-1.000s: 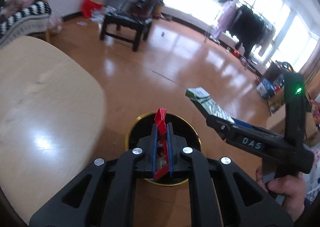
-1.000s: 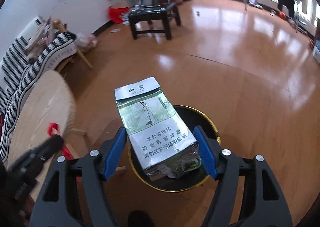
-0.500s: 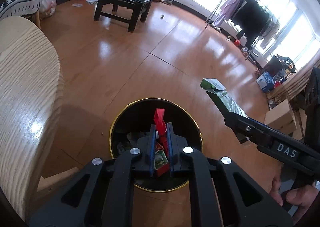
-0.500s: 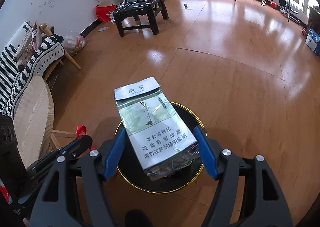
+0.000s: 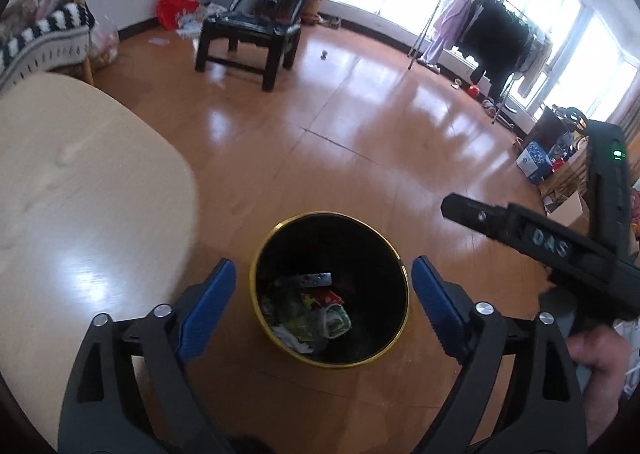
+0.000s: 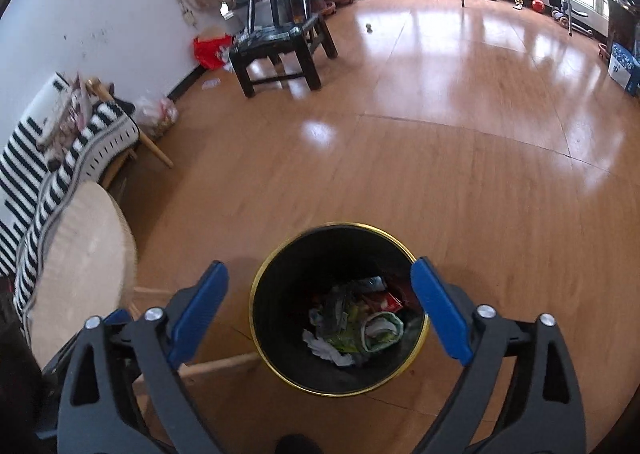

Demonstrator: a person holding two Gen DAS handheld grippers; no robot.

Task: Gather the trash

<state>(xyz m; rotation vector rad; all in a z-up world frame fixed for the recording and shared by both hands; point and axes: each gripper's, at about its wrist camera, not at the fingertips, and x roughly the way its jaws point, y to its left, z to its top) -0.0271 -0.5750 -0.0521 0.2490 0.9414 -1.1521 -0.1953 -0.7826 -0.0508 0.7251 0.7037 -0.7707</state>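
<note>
- The left tool (image 5: 323, 274) hangs above a black trash bin with a gold rim (image 5: 256, 306); its blue-padded fingers (image 5: 208, 310) are spread wide with nothing between them, one on each side of the bin's mouth as seen from above.
- The right tool (image 6: 320, 278) is likewise spread wide and empty, its blue pads (image 6: 438, 314) framing the same bin (image 6: 256, 318) from its own wrist view.
- In the left wrist view the right tool's black body (image 5: 560, 250) reaches in from the right side, marked with pale letters, with the person's hand (image 5: 596, 358) gripping its handle below.
- The trash (image 5: 308, 314) lies at the bottom of the bin: crumpled wrappers in green, white and red, with a flat silvery-blue piece (image 5: 308, 280) lying on top toward the far side.
- From the right wrist view the same heap (image 6: 356, 326) shows a rolled green-and-white wrapper (image 6: 382, 328) and a scrap of white paper (image 6: 326, 350) near the front wall.
- The bin stands on a glossy wooden floor (image 5: 360, 126), just beside the rounded edge of a pale wooden worktop (image 5: 80, 194).
- Farther back stand a dark wooden chair (image 5: 252, 30), a red bag (image 5: 174, 8) against the wall, and a clothes rack with hanging garments (image 5: 492, 38) before the windows.
- A black-and-white striped blanket (image 6: 48, 174) is draped behind the worktop.
</note>
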